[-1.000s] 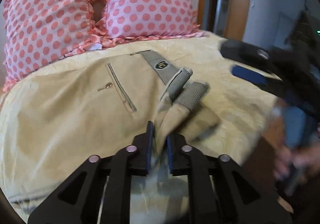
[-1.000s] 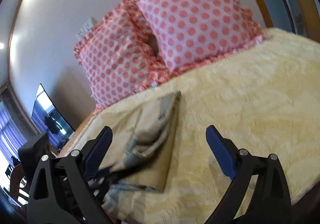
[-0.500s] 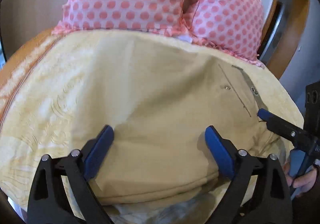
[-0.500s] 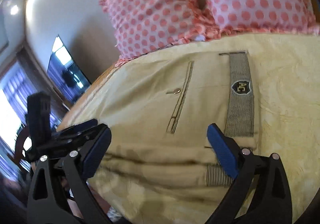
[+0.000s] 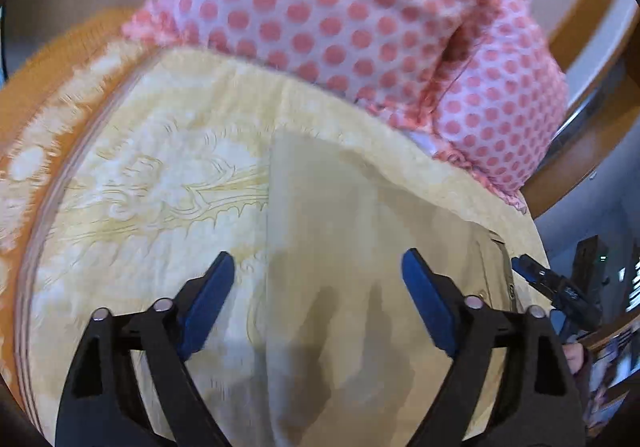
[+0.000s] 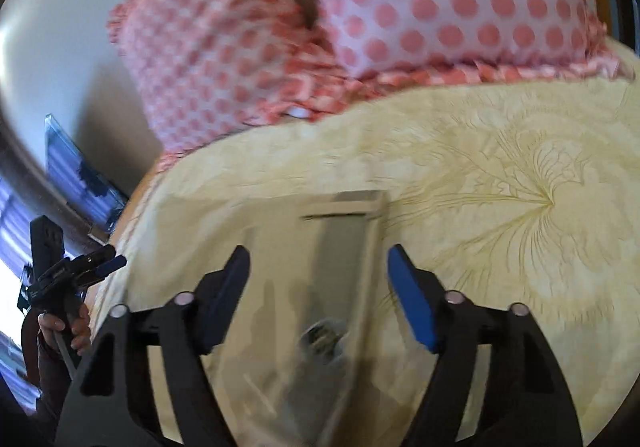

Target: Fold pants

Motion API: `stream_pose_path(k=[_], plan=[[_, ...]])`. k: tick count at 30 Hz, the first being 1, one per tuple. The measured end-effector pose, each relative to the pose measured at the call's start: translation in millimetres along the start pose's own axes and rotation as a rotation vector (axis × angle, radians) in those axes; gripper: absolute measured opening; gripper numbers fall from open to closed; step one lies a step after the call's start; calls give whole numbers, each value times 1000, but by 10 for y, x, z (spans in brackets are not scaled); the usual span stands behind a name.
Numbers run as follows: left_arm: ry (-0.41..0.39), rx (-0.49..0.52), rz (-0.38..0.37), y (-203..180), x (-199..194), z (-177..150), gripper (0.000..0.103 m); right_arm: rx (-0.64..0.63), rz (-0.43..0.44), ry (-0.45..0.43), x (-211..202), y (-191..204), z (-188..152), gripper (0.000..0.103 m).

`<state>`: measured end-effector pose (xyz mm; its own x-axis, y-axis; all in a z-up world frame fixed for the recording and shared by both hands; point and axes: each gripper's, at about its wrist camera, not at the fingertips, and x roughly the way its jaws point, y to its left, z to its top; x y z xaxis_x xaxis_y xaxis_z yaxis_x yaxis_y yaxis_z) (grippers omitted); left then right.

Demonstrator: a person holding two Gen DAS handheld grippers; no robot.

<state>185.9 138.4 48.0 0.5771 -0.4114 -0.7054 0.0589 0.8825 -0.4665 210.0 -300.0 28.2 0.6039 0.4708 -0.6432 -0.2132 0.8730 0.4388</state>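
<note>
Khaki pants point(image 5: 360, 287) lie flat on the yellow embroidered bedspread point(image 5: 140, 187), grey waistband stripe point(image 6: 340, 247) visible (blurry). Left gripper point(image 5: 316, 295) and right gripper point(image 6: 318, 287) both spread wide above them, holding nothing. 2 pink polka-dot pillows point(image 5: 360, 7) behind.
</note>
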Motion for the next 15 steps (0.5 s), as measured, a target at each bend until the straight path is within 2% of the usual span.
stream_pose_path(k=[2,4,5,6,8,13,15], plan=[[54,-13,-16,23,184,85,81,15,-2,33,127,-71,23,64],[83,-2,-18,8,304,102,80,0,3,26,132,-86,8,59],[75,10,-19,-21,335,128,80,-9,12,39,153,-79,8,48],[81,11,-32,-31,354,139,80,-17,22,45,156,-69,-6,45],[87,-2,-79,-35,379,159,80,-64,6,35,138,-27,-29,41],[92,9,-98,-54,448,200,81,-69,10,34,146,-59,9,39],[89,-5,-109,-38,430,201,81,-128,-18,19,130,36,-1,37]])
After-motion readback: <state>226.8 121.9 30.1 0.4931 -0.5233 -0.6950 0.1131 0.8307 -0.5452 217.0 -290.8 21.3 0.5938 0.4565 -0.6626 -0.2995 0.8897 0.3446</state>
